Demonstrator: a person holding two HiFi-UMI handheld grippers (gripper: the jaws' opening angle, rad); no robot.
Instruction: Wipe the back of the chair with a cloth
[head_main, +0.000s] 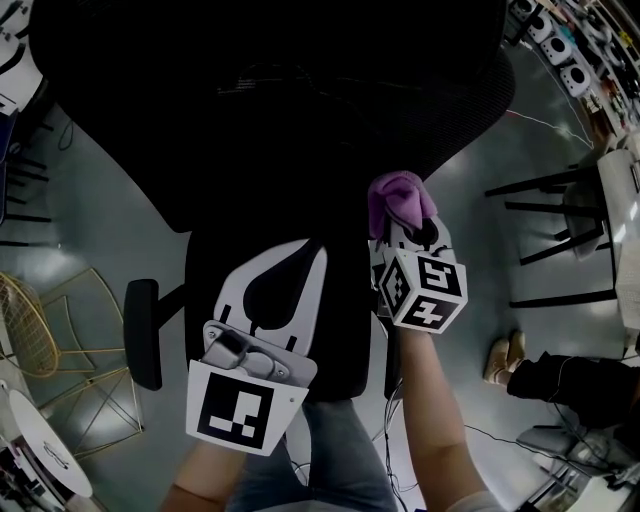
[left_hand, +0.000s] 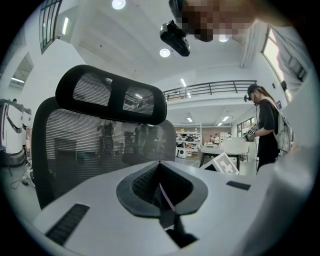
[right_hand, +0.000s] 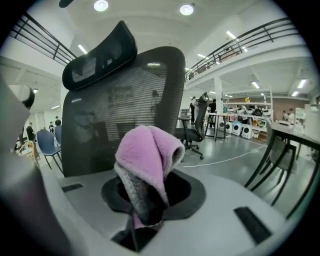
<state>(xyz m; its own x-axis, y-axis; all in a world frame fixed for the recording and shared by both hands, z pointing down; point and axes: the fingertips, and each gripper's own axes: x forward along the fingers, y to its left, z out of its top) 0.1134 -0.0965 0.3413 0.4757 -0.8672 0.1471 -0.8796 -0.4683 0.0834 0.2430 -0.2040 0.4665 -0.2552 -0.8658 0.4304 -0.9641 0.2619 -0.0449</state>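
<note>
A black mesh office chair fills the top of the head view, its back (head_main: 300, 110) dark and seen from above. In the left gripper view the chair back (left_hand: 95, 150) and headrest (left_hand: 110, 95) stand just ahead; in the right gripper view the chair back (right_hand: 125, 105) is close in front. My right gripper (head_main: 402, 228) is shut on a pink cloth (head_main: 400, 198), held at the back's right edge. The folded cloth (right_hand: 147, 160) bulges out of the right gripper (right_hand: 145, 202). My left gripper (head_main: 290, 262) hovers behind the chair, shut and empty, the left gripper (left_hand: 161, 176) pads meeting.
A gold wire chair (head_main: 45, 335) and a round white table (head_main: 40, 455) sit at the left. Black table legs (head_main: 560, 230) stand at the right, with a person's shoes (head_main: 505, 355) beside them. A standing person (left_hand: 265, 125) and another office chair (right_hand: 195, 125) are farther off.
</note>
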